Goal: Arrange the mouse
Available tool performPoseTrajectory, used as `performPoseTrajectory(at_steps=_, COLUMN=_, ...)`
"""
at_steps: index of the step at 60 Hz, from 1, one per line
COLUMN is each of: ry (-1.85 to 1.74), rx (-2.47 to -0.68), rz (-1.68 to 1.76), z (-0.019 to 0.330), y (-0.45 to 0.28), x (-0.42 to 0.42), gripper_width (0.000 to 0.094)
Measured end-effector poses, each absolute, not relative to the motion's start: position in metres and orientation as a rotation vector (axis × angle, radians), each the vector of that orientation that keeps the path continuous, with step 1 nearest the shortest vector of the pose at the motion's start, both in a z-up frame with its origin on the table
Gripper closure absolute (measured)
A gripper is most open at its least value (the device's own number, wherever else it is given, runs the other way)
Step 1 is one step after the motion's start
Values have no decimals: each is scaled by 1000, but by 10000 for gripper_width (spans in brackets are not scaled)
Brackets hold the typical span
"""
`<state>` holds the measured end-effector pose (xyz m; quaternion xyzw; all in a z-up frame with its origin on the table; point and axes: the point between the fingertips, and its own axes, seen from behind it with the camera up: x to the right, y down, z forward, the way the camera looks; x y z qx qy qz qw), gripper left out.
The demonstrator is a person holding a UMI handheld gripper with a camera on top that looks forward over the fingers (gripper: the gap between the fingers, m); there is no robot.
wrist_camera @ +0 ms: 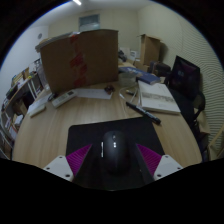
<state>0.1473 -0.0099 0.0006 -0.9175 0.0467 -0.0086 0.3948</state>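
A black mouse (112, 150) lies on a black mouse mat (86, 133) on a wooden table (45, 130). My gripper (112, 162) is open. Its magenta pads (76, 158) stand wide apart on either side of the mouse. The mouse sits between the fingers with a clear gap at each side and rests on the mat. The near end of the mouse is hidden in the dark below.
A large cardboard box (80, 58) stands at the back of the table, with a white keyboard (63, 98) in front of it. An open book (158, 97) lies ahead to the right, next to a black chair (186, 76). A thin dark object (143, 112) lies beyond the mat.
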Motion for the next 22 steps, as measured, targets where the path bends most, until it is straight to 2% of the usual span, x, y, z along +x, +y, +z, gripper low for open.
performPoseTrajectory(at_steps=13, ry=252, rx=-2251, rz=-59, z=73, y=-71, x=124, gripper_width=98)
performPoseTrajectory(at_steps=22, ry=335, rx=-2219, rz=-81, z=102, y=-137, x=98, gripper_width=97)
